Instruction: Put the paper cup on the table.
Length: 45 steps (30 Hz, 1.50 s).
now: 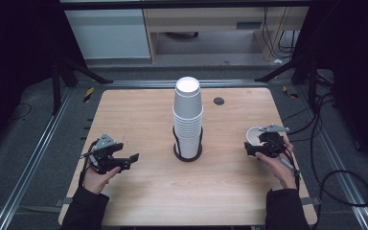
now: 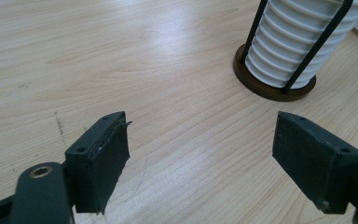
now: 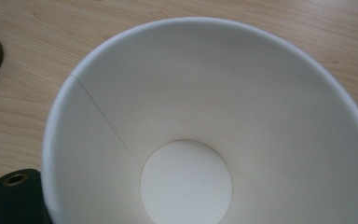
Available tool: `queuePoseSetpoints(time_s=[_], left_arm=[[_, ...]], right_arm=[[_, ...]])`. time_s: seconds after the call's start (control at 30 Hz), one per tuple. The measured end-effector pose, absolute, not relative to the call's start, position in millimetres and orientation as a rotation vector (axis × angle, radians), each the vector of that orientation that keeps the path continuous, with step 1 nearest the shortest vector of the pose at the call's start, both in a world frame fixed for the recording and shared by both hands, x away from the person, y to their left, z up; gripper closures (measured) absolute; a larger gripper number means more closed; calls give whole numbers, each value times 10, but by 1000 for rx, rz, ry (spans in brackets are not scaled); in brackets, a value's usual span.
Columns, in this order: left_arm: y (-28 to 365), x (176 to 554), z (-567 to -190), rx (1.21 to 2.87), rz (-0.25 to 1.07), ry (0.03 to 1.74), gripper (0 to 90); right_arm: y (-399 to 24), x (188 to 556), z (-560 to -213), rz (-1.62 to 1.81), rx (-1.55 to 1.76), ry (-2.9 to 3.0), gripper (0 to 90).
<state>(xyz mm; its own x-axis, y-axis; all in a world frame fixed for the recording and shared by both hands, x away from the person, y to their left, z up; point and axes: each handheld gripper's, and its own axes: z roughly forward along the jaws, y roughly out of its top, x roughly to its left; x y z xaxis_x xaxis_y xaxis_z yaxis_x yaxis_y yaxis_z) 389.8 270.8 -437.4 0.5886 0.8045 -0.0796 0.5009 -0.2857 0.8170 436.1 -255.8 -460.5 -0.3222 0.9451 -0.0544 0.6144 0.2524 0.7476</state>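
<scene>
We are holding a single white cup [image 1: 255, 135] in the right tool [image 1: 260, 145], near the right edge of the surface [image 1: 148, 191], well apart from the stack [image 1: 188, 120] in the middle. In the right gripper view the cup [image 3: 205, 121] is facing us mouth-on, its seam and round bottom plain to see, with wood grain showing above its rim. Its tilt there suggests we are carrying it rather than resting it, though we cannot tell from the high view whether its base is touching the surface. The right tool's jaws are hidden behind the cup wall (the high view is too small to help), yet the cup is riding with the tool, so we are reading it as gripped.

The stack is standing upright in a black wire holder [image 2: 279, 84] on a dark round base, cups nested mouth down.

We are judging that the step in hand is setting this one cup down on the right side, away from the stack. The next move is calling for lowering it until it is sitting flat, then easing the jaws apart without tipping the light paper wall.

The left tool [image 1: 133, 158] is resting low at the left, jaws standing wide apart with nothing between them; its view is showing bare wood between the pads [image 2: 105, 158].
</scene>
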Motion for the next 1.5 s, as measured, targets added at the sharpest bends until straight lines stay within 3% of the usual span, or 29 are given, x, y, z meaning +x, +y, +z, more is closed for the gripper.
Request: queuePoseSetpoints(time_s=[0.43,0.73,1.5], left_arm=[[2693,3902,-4391,1960,435,1039,180],[2701,3889,-4373,1955,434,1032,180],[2869,3886,-4321,1933,455,1078,165]], right_arm=[[-2552,4391,-4670,851,1419,2070,108],[-2549,4358,-4648,863,1414,2095,32],[-2633,3895,-4643,827,1436,2086,17]])
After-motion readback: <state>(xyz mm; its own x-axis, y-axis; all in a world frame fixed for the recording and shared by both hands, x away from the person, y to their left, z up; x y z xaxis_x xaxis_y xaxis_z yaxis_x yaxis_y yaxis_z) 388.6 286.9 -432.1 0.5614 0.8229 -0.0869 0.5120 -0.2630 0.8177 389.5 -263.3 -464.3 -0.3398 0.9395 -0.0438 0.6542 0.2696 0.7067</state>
